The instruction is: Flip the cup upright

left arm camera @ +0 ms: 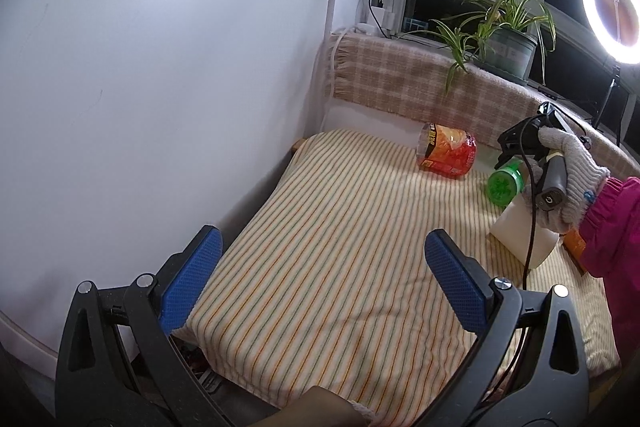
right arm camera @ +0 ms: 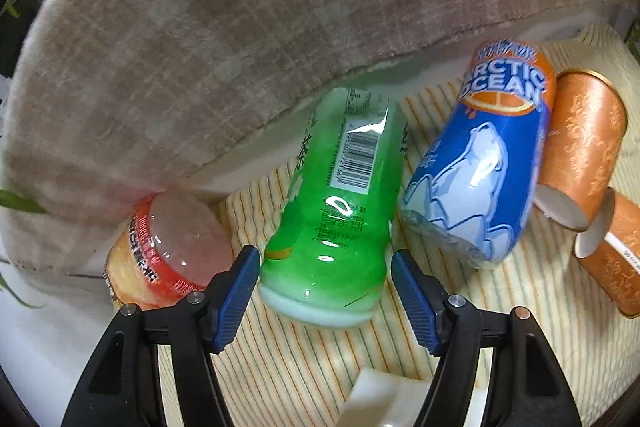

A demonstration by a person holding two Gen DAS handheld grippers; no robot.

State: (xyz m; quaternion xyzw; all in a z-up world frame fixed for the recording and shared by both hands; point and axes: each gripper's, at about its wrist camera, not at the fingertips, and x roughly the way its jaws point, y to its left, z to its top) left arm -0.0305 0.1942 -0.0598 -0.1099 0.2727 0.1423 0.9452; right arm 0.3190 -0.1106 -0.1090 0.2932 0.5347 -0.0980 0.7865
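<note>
The surface, covered in a striped cloth, fills the centre and lower half of the left wrist view; a plaid blanket drapes along its far edge and takes the whole upper half of the right wrist view.

My left gripper sits low in its frame over bare cloth, fingers spread wide, nothing between them.

My right gripper is at the bottom centre of its view, fingers spread. The green cup lies on its side in the centre of that frame, its near end between the two fingertips. I cannot tell whether the pads touch it; a thin gap seems visible on the right side.

Right of the green cup, an orange-and-blue "Arctic Ocean" cup lies on its side just beside it. At the right edge, two orange patterned paper cups lie tipped, touching one another. At the lower left, a red-labelled clear cup lies on its side against the blanket.

A gloved hand holds the right gripper at the right edge of the left wrist view.
</note>
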